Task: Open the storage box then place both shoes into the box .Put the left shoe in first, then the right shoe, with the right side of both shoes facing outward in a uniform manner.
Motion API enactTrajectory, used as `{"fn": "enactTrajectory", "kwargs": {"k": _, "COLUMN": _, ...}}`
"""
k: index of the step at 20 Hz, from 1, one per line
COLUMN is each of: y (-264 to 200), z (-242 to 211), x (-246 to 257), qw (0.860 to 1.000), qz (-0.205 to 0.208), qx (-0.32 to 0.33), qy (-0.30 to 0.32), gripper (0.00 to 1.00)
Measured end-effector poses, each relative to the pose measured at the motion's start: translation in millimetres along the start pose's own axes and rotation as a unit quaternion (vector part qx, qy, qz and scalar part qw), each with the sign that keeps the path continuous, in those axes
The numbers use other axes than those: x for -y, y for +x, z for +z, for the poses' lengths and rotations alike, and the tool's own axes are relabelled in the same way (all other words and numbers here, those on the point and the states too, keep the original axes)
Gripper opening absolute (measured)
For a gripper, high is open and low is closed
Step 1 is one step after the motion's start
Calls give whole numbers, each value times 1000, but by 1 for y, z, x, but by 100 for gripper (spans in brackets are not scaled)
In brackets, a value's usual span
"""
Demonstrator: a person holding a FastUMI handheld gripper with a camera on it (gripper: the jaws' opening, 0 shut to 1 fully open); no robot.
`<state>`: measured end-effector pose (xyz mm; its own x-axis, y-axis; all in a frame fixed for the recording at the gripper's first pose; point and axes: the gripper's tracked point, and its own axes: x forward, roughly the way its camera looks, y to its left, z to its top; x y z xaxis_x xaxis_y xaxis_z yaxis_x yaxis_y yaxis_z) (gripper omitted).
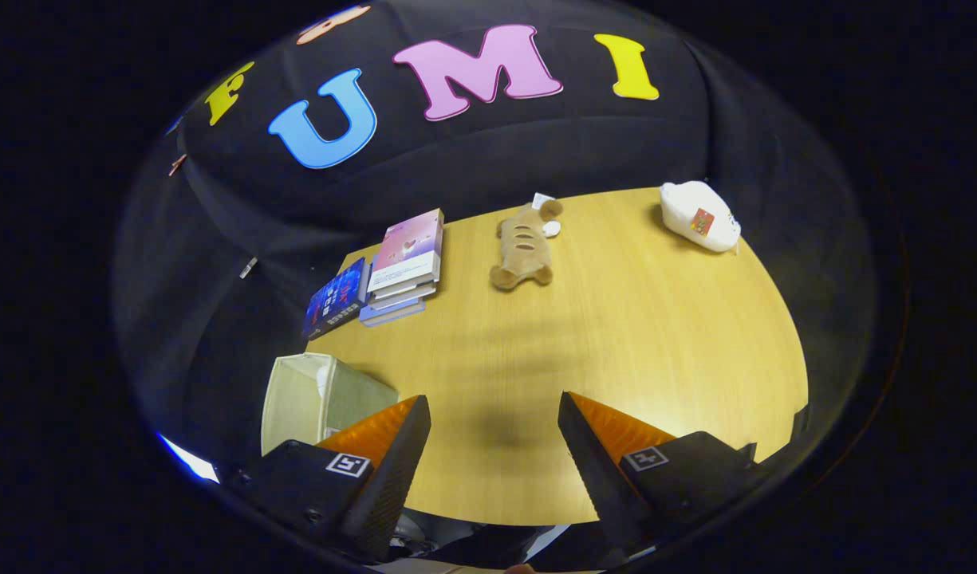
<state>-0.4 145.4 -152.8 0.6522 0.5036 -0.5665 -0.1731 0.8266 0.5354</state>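
Observation:
My gripper hangs above the near part of a wooden table, open, with nothing between its fingers. A pale fabric storage box stands at the table's near left corner, just beside and beyond the left finger; its top looks open and I see pale inner walls. What lies inside it is hidden from here.
A stack of books and a dark blue book lie at the far left of the table. A brown plush toy lies at the far middle. A white pouch-like object sits at the far right corner.

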Motion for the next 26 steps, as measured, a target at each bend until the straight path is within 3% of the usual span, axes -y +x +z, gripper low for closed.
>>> {"fn": "enactTrajectory", "kwargs": {"k": 5, "y": -26, "z": 22, "x": 37, "qw": 995, "qz": -34, "qx": 91, "qy": -37, "gripper": 99}}
{"fn": "enactTrajectory", "kwargs": {"k": 14, "y": -76, "z": 48, "x": 54, "qw": 965, "qz": -81, "qx": 227, "qy": -99, "gripper": 99}}
{"fn": "enactTrajectory", "kwargs": {"k": 26, "y": -98, "z": 46, "x": 56, "qw": 951, "qz": -102, "qx": 259, "qy": -132, "gripper": 98}}
